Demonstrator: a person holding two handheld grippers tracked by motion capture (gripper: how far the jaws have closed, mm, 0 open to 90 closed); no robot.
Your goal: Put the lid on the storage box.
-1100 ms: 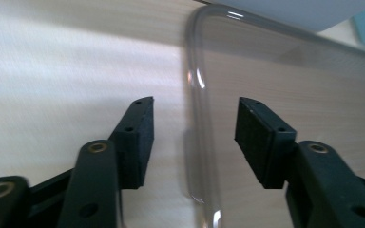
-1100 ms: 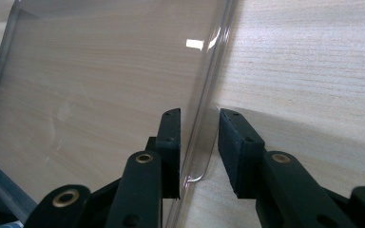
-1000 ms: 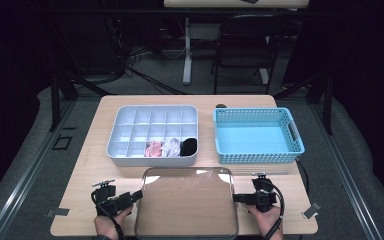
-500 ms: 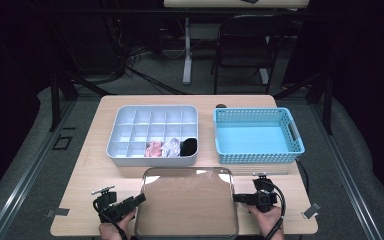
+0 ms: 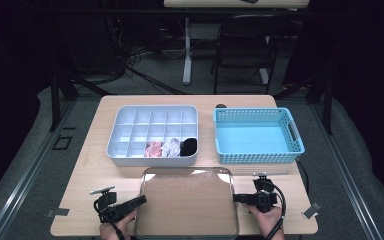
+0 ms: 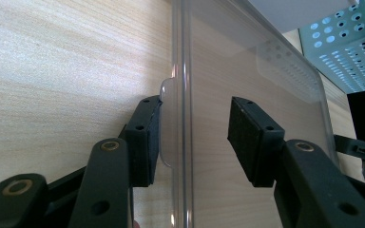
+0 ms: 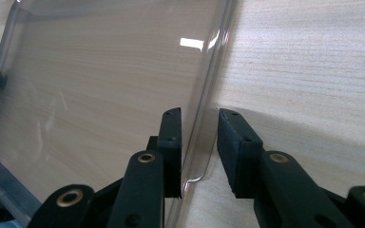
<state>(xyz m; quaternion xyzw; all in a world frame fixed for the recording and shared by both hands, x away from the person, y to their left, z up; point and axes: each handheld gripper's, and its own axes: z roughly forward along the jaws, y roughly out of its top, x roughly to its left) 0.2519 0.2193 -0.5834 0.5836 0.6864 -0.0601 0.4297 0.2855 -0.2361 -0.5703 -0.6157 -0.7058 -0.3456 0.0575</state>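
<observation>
The clear lid (image 5: 186, 202) is lying flat on the near half of the table (image 5: 90, 165), just in front of the grey organizer (image 5: 152, 135), with a gripper at each side edge. The left gripper (image 6: 195, 135) is straddling the lid's rim and side tab; its jaws have just been closing, one pad against the tab, the other standing off, so nothing is clenched yet. The right gripper (image 7: 199, 152) is sitting around the opposite tab, its jaws close on either side; whether they are pinching I cannot tell.

The risk, I'd say, is an uneven lift: if one side is biting before the other, the slick plastic is likely slipping out or swinging down. The tabs are small, so a shallow bite could pop off.

Room is looking tight ahead, the organizer and blue basket (image 5: 257, 135) standing near the lid's far edge. Upward is looking open.
</observation>
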